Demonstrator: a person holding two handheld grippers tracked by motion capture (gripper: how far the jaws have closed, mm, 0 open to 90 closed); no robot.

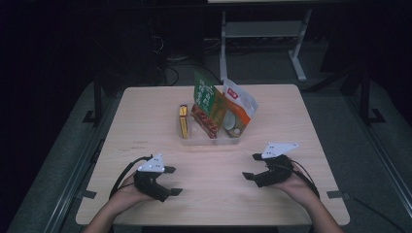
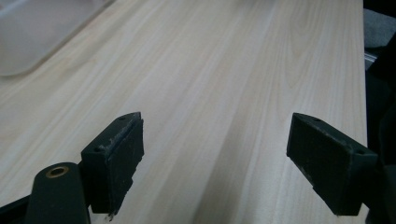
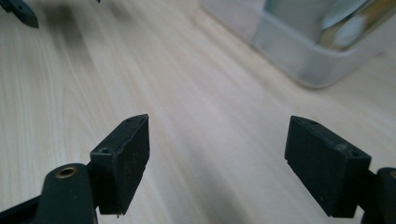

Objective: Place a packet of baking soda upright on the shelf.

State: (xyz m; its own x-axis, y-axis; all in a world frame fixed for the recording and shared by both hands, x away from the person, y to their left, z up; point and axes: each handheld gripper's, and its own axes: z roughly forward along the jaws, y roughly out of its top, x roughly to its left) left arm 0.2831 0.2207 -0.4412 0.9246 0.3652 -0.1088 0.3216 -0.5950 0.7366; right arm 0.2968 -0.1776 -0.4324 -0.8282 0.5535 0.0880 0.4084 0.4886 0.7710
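Both grippers wait, near the tray.

We see the left gripper [image 1: 172,180] and right gripper [image 1: 252,166] gaping wide, holding nothing, on our side of the tray [image 1: 204,141] of snack bags [image 1: 221,108].

A lab-like room: bare wooden table [image 1: 145,116], dark surroundings, floor cables [image 1: 175,68], metal stand [image 1: 262,34].

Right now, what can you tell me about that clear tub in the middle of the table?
The tub is a shallow, rectangular tray of clear, slightly frosted plastic with rounded corners. It sits flat on the wooden table, near the middle and a little toward the far edge. Standing in it are a yellow box, a red packet, a green pouch and a white and orange pouch that leans right. Both grippers are nearer the person, apart from it, with jaws open.
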